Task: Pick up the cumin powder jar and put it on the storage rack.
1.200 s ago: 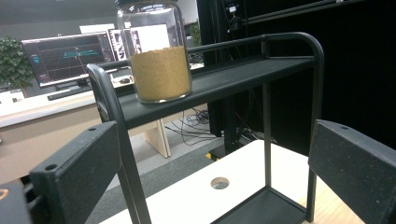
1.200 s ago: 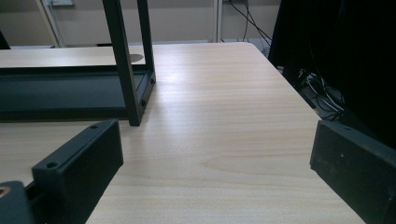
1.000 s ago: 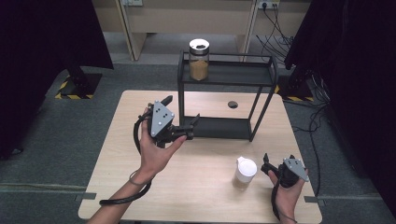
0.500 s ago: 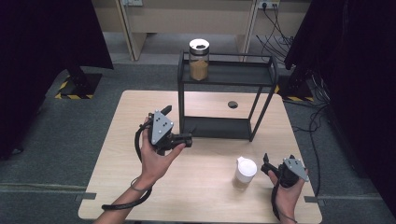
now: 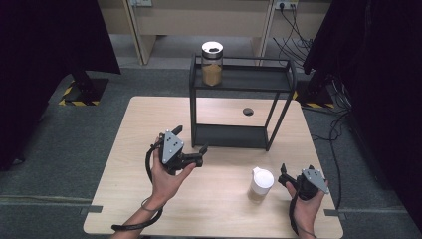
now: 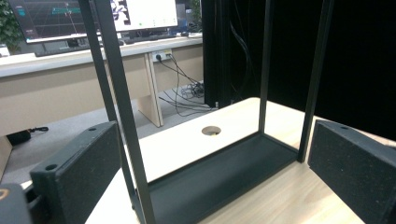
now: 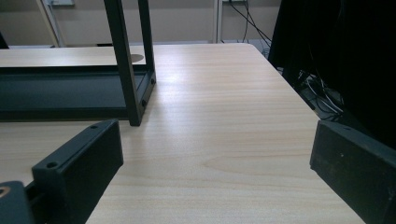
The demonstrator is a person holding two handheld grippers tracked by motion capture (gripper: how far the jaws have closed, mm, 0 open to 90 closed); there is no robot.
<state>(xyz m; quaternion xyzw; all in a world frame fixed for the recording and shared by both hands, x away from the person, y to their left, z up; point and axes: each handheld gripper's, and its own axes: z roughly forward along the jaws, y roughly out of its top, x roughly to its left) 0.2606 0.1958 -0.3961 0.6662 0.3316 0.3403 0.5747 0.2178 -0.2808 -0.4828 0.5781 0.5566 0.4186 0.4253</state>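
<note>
While both hands hold their tongs above the surface, the views read as follows.

High view, left tongs: the left tongs (image 5: 190, 147) sit in a raised hand just in front of the black rack (image 5: 240, 107), jaws apart and pointing toward its lower shelf, gripping nothing.
High view, right tongs: the right tongs (image 5: 297, 173) rest low at the near right corner of the surface (image 5: 139, 124), jaws apart and empty.
High view, cup: a white lidded cup (image 5: 261, 183) stands upright on the surface just beside the right tongs, on their left, not touching them as far as I can tell.
High view, jar: a glass jar (image 5: 212, 63) with brown contents and a pale lid stands upright on the left end of the rack's top shelf.
High view, hole: a round dark cable hole (image 5: 247, 111) lies in the surface behind the rack.

Left gripper view, jaws: two black jaws stand wide apart with nothing between them.
Left gripper view, rack: the black rack (image 6: 219, 172) stands close ahead, its front post rising between the jaws and its lower shelf bare.

Right gripper view, jaws: wide apart, hovering low over bare wood.
Right gripper view, rack: the corner post of the black rack (image 7: 123, 60) stands ahead to the left.
</note>
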